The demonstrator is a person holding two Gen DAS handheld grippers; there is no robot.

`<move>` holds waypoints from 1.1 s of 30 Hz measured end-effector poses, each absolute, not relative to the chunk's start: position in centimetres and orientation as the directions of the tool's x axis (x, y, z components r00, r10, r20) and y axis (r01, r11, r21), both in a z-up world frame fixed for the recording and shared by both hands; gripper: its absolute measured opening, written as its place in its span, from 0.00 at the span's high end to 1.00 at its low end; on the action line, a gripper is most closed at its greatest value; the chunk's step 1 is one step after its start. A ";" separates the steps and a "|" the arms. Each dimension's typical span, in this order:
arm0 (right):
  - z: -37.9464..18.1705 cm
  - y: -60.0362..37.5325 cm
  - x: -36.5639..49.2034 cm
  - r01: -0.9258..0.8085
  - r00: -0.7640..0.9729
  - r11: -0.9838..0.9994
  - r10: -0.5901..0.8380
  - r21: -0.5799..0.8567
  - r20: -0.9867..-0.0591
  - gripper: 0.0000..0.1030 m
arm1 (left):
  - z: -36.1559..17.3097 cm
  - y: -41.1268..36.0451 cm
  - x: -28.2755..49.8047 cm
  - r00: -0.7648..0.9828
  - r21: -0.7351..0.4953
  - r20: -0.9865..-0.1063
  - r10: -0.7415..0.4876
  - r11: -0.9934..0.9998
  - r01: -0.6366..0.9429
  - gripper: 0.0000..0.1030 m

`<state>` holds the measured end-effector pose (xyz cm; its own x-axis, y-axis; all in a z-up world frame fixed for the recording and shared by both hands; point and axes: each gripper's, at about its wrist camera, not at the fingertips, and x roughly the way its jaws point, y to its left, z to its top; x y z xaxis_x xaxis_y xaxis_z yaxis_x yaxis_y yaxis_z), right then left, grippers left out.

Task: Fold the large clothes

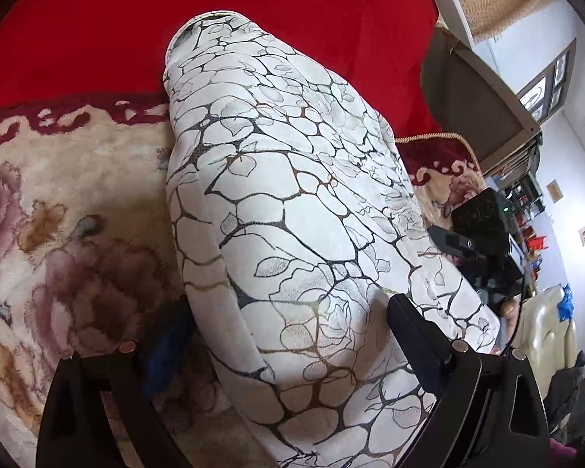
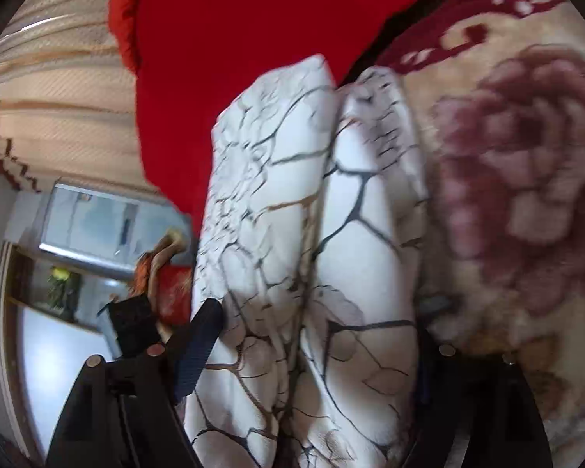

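A white garment (image 1: pixel 292 202) with a dark crackle-and-leaf print lies folded into a thick bundle on a floral blanket (image 1: pixel 58 202). My left gripper (image 1: pixel 288 327) is shut on the near end of the garment, one finger on each side of the fold. My right gripper (image 2: pixel 316 323) is shut on the garment (image 2: pixel 312 214) too, with layered folds bunched between its fingers. The right gripper's body (image 1: pixel 483 234) shows in the left wrist view at the garment's right edge.
A red cover (image 1: pixel 253 19) lies beyond the blanket, and also shows in the right wrist view (image 2: pixel 234 58). A beige curtain (image 2: pixel 70 97) hangs at the left. A wooden shelf edge (image 1: pixel 483 89) and room clutter stand at the right.
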<state>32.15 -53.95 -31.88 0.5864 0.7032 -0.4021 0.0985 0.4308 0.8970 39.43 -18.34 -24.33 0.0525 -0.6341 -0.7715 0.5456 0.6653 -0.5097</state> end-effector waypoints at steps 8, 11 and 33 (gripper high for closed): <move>-31.7 -50.1 34.4 0.032 0.567 0.495 0.706 0.868 -0.423 0.15 | -23.6 -18.1 38.8 0.123 -0.485 -0.753 -0.647 0.671 0.561 0.23; -31.9 -49.9 33.9 0.045 0.588 0.478 0.697 0.877 -0.410 0.33 | -23.0 -17.9 38.3 0.161 -0.457 -0.749 -0.643 0.677 0.576 0.39; -23.2 -38.4 29.9 -0.190 0.641 0.619 0.666 0.763 -0.381 0.51 | -18.4 -12.6 35.5 0.391 -0.268 -0.732 -0.559 0.763 0.588 0.48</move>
<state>29.87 -38.43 -23.19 0.6414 0.6661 -0.3807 -0.1897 0.6185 0.7625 35.50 -12.58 -18.42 0.3907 -0.5587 -0.7315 0.5883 0.7628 -0.2684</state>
